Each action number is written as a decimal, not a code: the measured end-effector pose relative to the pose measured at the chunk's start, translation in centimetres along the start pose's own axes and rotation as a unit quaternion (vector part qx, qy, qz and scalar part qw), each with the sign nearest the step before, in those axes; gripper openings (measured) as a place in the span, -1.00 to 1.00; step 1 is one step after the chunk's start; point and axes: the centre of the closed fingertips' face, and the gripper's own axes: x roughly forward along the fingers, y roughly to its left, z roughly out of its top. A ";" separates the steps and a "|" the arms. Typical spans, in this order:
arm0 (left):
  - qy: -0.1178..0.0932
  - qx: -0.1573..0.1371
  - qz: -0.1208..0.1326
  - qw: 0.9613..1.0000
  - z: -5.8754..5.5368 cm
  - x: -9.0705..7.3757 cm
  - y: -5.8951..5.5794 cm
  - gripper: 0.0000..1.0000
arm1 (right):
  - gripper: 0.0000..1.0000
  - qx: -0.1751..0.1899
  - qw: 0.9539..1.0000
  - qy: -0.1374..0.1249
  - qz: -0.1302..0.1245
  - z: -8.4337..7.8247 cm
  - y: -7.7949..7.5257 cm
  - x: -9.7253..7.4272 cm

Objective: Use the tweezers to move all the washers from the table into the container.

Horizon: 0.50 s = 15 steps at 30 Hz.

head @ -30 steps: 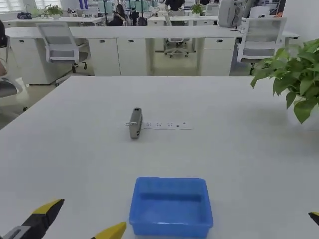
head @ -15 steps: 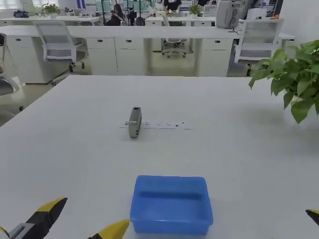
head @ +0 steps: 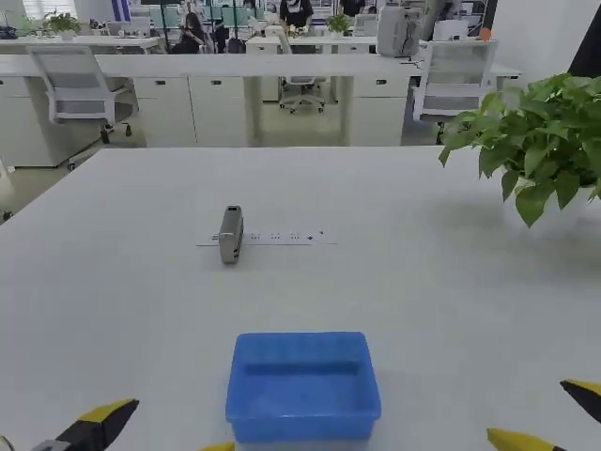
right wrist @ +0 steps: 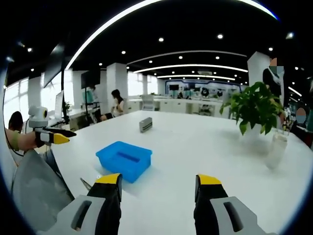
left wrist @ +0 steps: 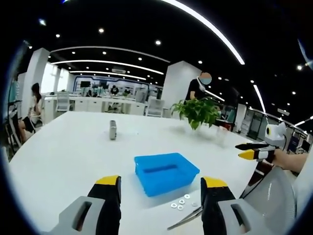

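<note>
The left gripper and right gripper hung with jaws spread and empty over the table, washers and tweezers lying just beside the blue bin.

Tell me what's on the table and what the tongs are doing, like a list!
bin: blue, looks empty
washers: on table, beside bin
tweezers: on table, by washers
left tongs: open, holding nothing
right tongs: open, holding nothing
plant: far right of table
</note>
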 end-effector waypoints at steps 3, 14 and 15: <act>0.035 -0.009 -0.033 0.999 -1.1 0.4 -1.1 0.21 | 0.11 -0.007 1.000 0.011 -0.005 -0.4 -0.3 0.0; 0.221 0.046 -0.163 0.960 -7.8 1.6 -3.6 -0.41 | 0.06 -0.011 0.999 0.028 -0.015 -1.2 -1.0 -0.1; 0.237 0.052 -0.174 0.954 -8.3 1.6 -3.7 -0.46 | 0.05 -0.010 0.999 0.029 -0.015 -1.2 -1.0 -0.1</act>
